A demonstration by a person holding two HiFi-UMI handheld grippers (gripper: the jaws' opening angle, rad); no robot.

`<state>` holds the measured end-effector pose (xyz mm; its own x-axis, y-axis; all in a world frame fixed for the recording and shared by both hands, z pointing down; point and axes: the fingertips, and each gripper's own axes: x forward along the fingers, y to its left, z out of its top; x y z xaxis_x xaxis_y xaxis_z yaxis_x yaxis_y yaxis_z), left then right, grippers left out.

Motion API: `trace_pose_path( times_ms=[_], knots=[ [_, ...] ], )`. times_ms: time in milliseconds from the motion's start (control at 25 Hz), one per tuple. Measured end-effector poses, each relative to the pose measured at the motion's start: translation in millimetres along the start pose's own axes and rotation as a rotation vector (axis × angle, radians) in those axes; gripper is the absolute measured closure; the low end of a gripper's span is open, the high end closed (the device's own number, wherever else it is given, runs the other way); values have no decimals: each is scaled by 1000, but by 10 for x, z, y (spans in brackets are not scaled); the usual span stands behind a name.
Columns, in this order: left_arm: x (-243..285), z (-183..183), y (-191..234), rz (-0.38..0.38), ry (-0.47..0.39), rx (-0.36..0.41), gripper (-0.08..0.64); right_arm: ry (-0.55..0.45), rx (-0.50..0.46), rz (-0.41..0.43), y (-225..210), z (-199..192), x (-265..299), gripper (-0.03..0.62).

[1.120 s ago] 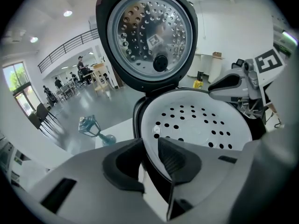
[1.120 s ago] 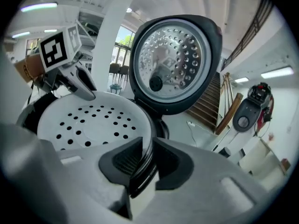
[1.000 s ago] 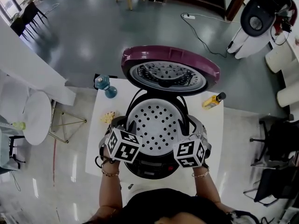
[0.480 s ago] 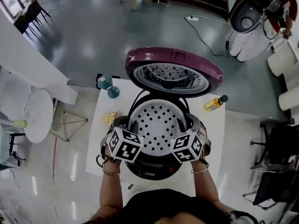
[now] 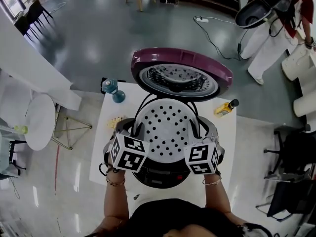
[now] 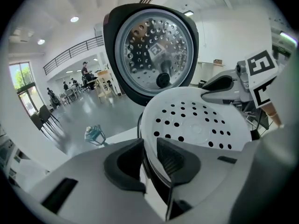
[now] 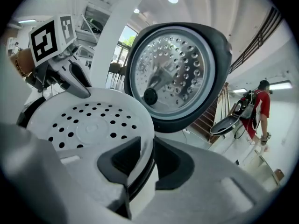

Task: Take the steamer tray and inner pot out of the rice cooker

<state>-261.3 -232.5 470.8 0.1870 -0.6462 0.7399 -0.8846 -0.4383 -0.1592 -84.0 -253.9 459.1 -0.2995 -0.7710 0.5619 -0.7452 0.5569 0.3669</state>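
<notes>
The white perforated steamer tray [image 5: 165,132] hangs level just above the open rice cooker [image 5: 159,176], whose purple lid [image 5: 180,75] stands up behind it. My left gripper [image 5: 132,134] is shut on the tray's left rim and my right gripper [image 5: 201,134] on its right rim. In the left gripper view the rim of the tray [image 6: 196,120] runs between the pads of the left gripper [image 6: 149,149]. In the right gripper view the tray [image 7: 88,120] sits the same way in the right gripper [image 7: 147,155], whose jaws have just been closing on the rim. The inner pot is hidden under the tray.
The cooker stands on a white table [image 5: 224,132] with a teal bottle [image 5: 111,90] at the back left, a yellow bottle [image 5: 225,106] at the back right and a small crumpled thing [image 5: 116,123]. A round white table [image 5: 39,122] stands left, dark chairs [image 5: 291,152] right, a person [image 5: 291,14] far right.
Both grippers have lifted a little and the steamer tray has come up with them. The person at the far right has shifted.
</notes>
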Motion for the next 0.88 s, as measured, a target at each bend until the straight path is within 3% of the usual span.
trace_pose_path(
  times_ms=[480, 880],
  knots=[
    [-522, 279, -207, 39, -109, 52, 474, -130, 56, -96, -209, 183, -640, 514],
    [-870, 677, -982, 22, -187, 174, 474, -180, 125, -208, -660, -180, -1448, 517]
  ],
)
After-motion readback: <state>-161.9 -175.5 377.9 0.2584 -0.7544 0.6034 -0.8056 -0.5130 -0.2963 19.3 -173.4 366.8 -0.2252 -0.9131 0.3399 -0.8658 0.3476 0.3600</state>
